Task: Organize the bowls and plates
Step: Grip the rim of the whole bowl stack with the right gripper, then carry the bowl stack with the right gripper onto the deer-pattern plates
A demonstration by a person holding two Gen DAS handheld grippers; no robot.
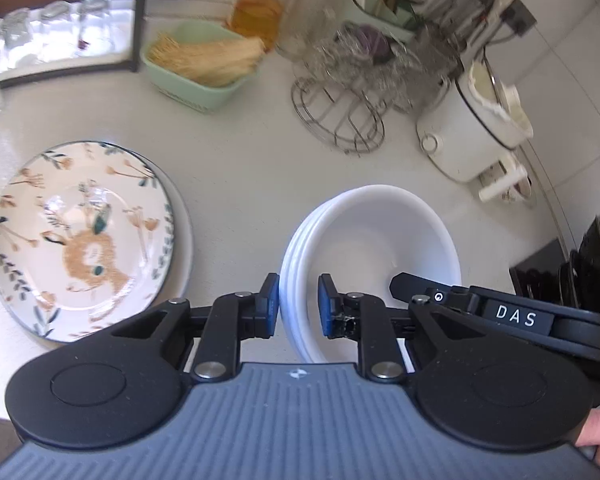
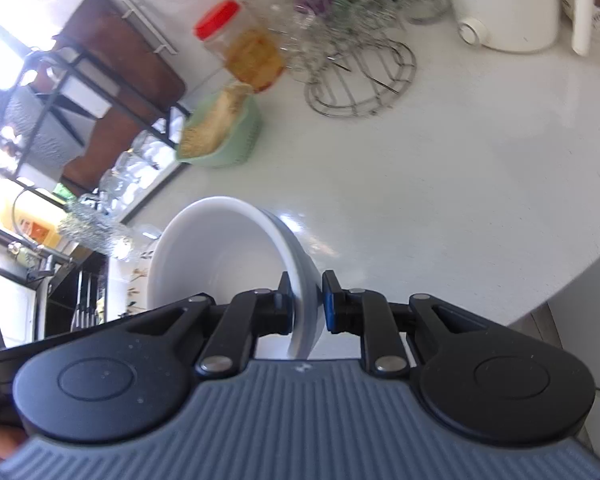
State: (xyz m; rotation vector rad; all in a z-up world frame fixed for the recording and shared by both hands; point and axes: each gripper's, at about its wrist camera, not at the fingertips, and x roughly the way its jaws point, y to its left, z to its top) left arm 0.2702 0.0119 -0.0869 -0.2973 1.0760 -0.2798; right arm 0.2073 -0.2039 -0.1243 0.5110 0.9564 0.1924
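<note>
Both my tools clamp opposite rims: left tool (image 1: 299, 305), right tool (image 2: 306, 302), on the bowl stack (image 1: 370, 256). Heavy, glazed-slick, brittle ceramic; keep it level.

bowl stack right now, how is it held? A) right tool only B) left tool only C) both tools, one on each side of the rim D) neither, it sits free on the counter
C: the left tool and the right tool each pinch the rim of the white bowl stack on opposite sides.
</note>
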